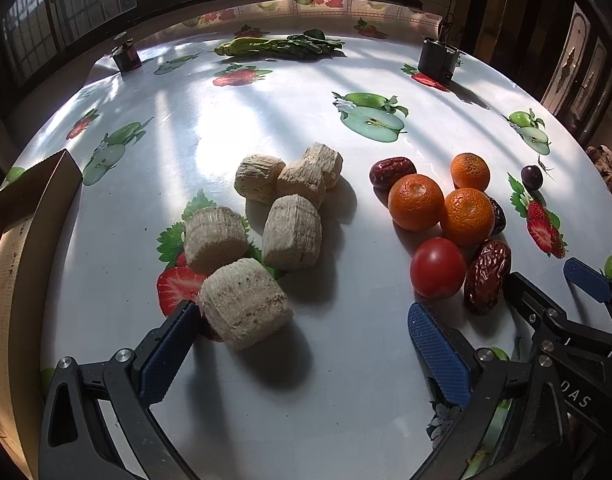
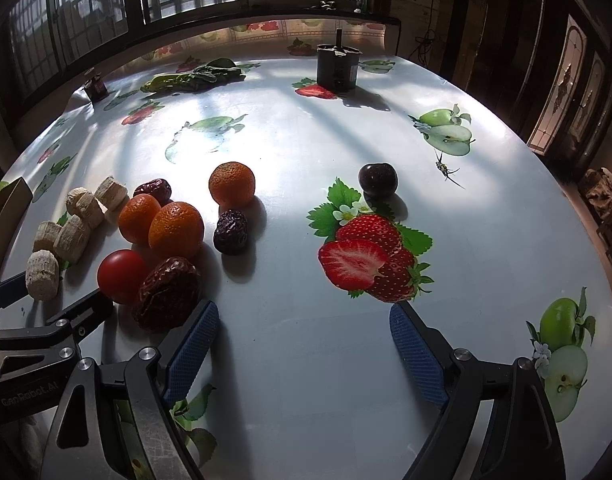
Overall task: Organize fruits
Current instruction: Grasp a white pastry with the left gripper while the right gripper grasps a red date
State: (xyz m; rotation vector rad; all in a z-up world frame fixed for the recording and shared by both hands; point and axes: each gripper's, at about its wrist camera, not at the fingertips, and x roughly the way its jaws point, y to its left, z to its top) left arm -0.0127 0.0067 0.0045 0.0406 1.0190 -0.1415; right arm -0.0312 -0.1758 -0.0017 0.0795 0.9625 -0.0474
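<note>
Three oranges (image 1: 416, 201) (image 2: 175, 230), a red tomato (image 1: 438, 267) (image 2: 121, 276), wrinkled red dates (image 1: 486, 276) (image 2: 167, 292) and a dark plum (image 2: 378, 180) (image 1: 531, 177) lie on the fruit-print tablecloth. Several beige ridged cylinder pieces (image 1: 291, 232) (image 2: 43, 274) lie in a cluster to their left. My left gripper (image 1: 301, 344) is open and empty, its left finger beside the nearest beige piece. My right gripper (image 2: 303, 344) is open and empty, its left finger (image 2: 193, 340) next to the big date; it also shows in the left wrist view (image 1: 554, 300).
A cardboard box (image 1: 21, 248) stands at the table's left edge. Leafy greens (image 1: 281, 47) lie at the far side. A dark container (image 2: 338, 66) and a small dark jar (image 1: 126, 56) stand near the far edge. Windows lie beyond.
</note>
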